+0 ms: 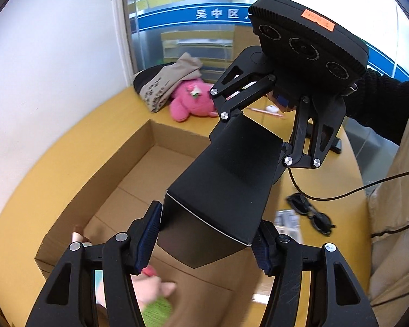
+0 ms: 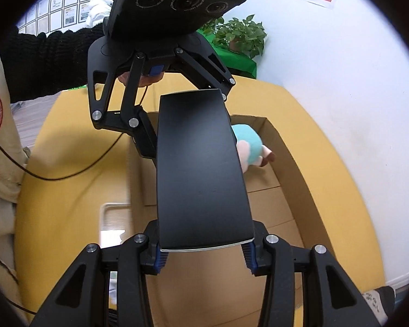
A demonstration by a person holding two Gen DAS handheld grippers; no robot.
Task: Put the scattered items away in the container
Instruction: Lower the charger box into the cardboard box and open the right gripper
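the long black box (image 1: pixel 220 185) is carried level above the open cardboard box (image 1: pixel 139 147), the left hand-held gripper (image 1: pixel 204 234) pinching one end and the right hand-held gripper (image 2: pixel 203 250) pinching the other; likely because one grip would let it tip.

The open brown cardboard box (image 1: pixel 139 163) on the yellow tabletop (image 1: pixel 76 130) has a mostly bare floor, so there is room to come down into its middle. The long black rectangular carton (image 1: pixel 220 179), clamped at its ends by the left tool (image 1: pixel 207 239) and right tool (image 2: pixel 204 256), hangs over the box and spans much of the opening. A teal and pink plush doll (image 2: pixel 250 147) fills one inner end. Outside the box, black sunglasses (image 1: pixel 310 212) and a black cable (image 1: pixel 340 190) clutter one side, and a pink plush toy (image 1: pixel 191 100) sits beyond the far wall.
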